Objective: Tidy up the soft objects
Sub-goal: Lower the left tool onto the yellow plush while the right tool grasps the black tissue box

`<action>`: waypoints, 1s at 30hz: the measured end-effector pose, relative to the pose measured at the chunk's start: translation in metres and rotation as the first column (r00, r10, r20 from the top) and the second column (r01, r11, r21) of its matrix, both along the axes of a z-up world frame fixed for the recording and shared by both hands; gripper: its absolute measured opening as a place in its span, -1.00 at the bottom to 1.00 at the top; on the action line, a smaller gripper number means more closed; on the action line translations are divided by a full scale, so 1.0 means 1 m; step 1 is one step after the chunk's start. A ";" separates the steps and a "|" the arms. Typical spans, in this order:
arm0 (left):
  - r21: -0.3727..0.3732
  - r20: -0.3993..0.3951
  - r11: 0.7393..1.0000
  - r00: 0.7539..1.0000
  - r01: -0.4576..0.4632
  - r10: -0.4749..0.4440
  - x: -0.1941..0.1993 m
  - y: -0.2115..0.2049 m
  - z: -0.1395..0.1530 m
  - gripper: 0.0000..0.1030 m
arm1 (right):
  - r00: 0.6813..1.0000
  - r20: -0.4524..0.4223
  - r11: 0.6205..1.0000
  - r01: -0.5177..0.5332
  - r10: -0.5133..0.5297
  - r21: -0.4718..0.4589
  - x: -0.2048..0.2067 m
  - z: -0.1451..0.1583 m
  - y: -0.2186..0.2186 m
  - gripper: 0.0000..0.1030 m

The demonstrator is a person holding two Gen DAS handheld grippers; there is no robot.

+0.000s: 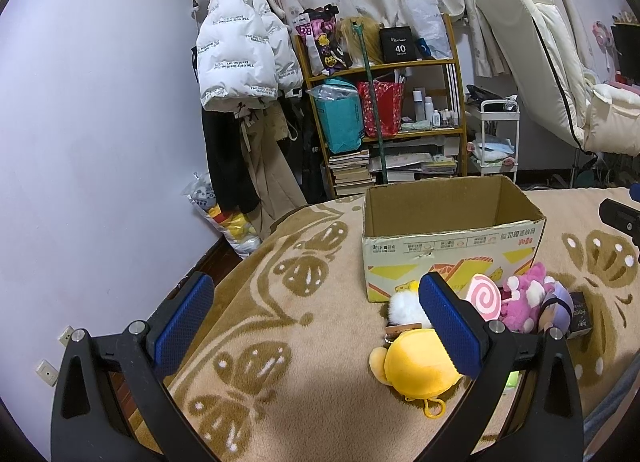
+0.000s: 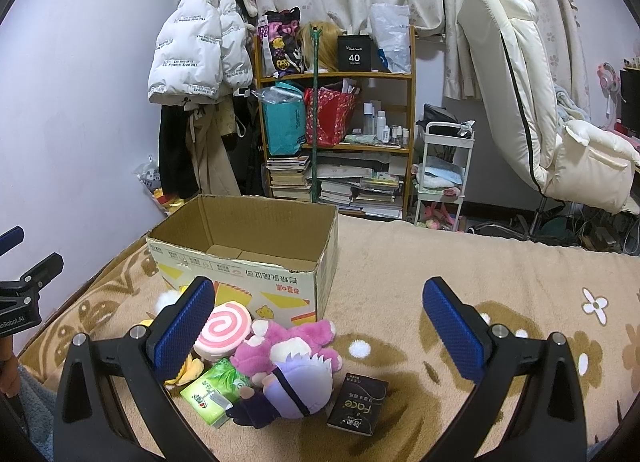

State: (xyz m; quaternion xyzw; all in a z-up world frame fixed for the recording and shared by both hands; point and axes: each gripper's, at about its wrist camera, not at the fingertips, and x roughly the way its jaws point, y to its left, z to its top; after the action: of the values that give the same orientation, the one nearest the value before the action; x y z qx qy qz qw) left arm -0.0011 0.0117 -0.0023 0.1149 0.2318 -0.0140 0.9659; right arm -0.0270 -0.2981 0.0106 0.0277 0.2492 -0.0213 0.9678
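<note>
Both tongs spread wide, nothing held: left tongs (image 1: 316, 326), right tongs (image 2: 320, 326). Just ahead on bed blanket (image 2: 500, 262): purple doll (image 2: 298, 390), pink plush (image 2: 288, 346), swirl cushion (image 2: 224, 328), yellow plush (image 1: 416, 362). Behind them, cardboard box (image 2: 248, 254), open-topped.

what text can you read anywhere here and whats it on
"40": black box on the shelf's top level.
"Face": small black pack on the blanket.
"The only leading fashion art": white puffer jacket, printed upside down.
Cardboard box: printing upside down, too blurred to read.
Green packet: too small.
</note>
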 end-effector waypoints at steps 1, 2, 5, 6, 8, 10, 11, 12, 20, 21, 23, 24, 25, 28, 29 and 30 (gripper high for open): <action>0.002 -0.003 1.000 1.000 0.000 0.000 0.000 0.001 0.000 0.97 | 1.000 -0.001 1.000 0.000 0.000 0.000 0.000 0.000 0.000 1.00; 0.003 -0.005 1.000 1.000 -0.001 0.001 0.001 0.000 -0.003 0.97 | 1.000 0.000 1.000 0.000 0.000 0.000 0.001 0.000 0.001 1.00; 0.007 -0.023 1.000 1.000 0.001 -0.001 0.005 0.000 -0.006 0.97 | 1.000 -0.012 1.000 -0.004 0.004 0.001 0.000 -0.002 0.000 1.00; 0.004 -0.038 1.000 0.999 0.005 -0.005 0.006 0.000 -0.007 0.97 | 1.000 -0.017 1.000 -0.008 0.008 0.004 -0.003 -0.005 0.002 1.00; -0.016 -0.069 1.000 0.997 0.017 -0.018 0.010 0.000 -0.009 0.97 | 0.999 -0.036 1.000 -0.017 0.018 0.023 0.000 -0.012 0.003 1.00; -0.019 -0.085 1.000 0.996 0.020 -0.022 0.012 -0.002 -0.009 0.97 | 0.998 -0.056 0.998 -0.030 0.033 0.052 0.005 -0.015 0.002 1.00; -0.020 -0.096 1.000 0.995 0.024 -0.025 0.013 -0.003 -0.010 0.97 | 0.997 -0.064 0.997 -0.032 0.036 0.064 0.007 -0.017 0.001 1.00; -0.022 -0.104 0.999 0.994 0.027 -0.029 0.014 -0.004 -0.011 0.97 | 0.997 -0.074 0.997 -0.032 0.038 0.074 0.010 -0.019 0.000 1.00; -0.054 -0.219 0.997 0.973 0.064 -0.074 0.029 -0.019 -0.026 0.97 | 0.984 -0.176 0.993 -0.002 0.023 0.117 0.019 -0.032 -0.006 1.00; -0.051 -0.232 0.996 0.970 0.066 -0.077 0.031 -0.022 -0.029 0.97 | 0.981 -0.195 0.992 0.008 0.017 0.122 0.021 -0.033 -0.008 1.00; -0.045 -0.254 0.996 0.964 0.071 -0.081 0.034 -0.027 -0.035 0.97 | 0.969 -0.245 0.989 0.037 -0.002 0.140 0.023 -0.040 -0.011 1.00; -0.041 -0.265 0.996 0.961 0.073 -0.082 0.036 -0.029 -0.038 0.97 | 0.964 -0.264 0.988 0.051 -0.011 0.145 0.028 -0.041 -0.013 1.00; -0.037 -0.275 0.996 0.958 0.075 -0.083 0.038 -0.031 -0.040 0.97 | 0.958 -0.286 0.986 0.071 -0.025 0.153 0.028 -0.044 -0.016 1.00; -0.015 -0.304 0.996 0.948 0.092 -0.092 0.043 -0.039 -0.050 0.97 | 0.937 -0.342 0.974 0.134 -0.065 0.182 0.030 -0.053 -0.028 1.00; -0.008 -0.309 0.995 0.946 0.095 -0.092 0.044 -0.041 -0.051 0.97 | 0.929 -0.362 0.969 0.152 -0.074 0.192 0.031 -0.056 -0.033 1.00; 0.001 -0.319 0.995 0.943 0.099 -0.093 0.046 -0.044 -0.055 0.97 | 0.919 -0.386 0.964 0.172 -0.084 0.201 0.033 -0.058 -0.038 1.00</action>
State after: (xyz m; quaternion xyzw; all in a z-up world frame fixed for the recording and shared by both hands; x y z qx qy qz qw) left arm 0.0453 -0.0318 -0.0575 0.1304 0.3789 -0.0775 0.9129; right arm 0.0061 -0.3358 -0.0472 0.1515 0.4274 -0.0607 0.8892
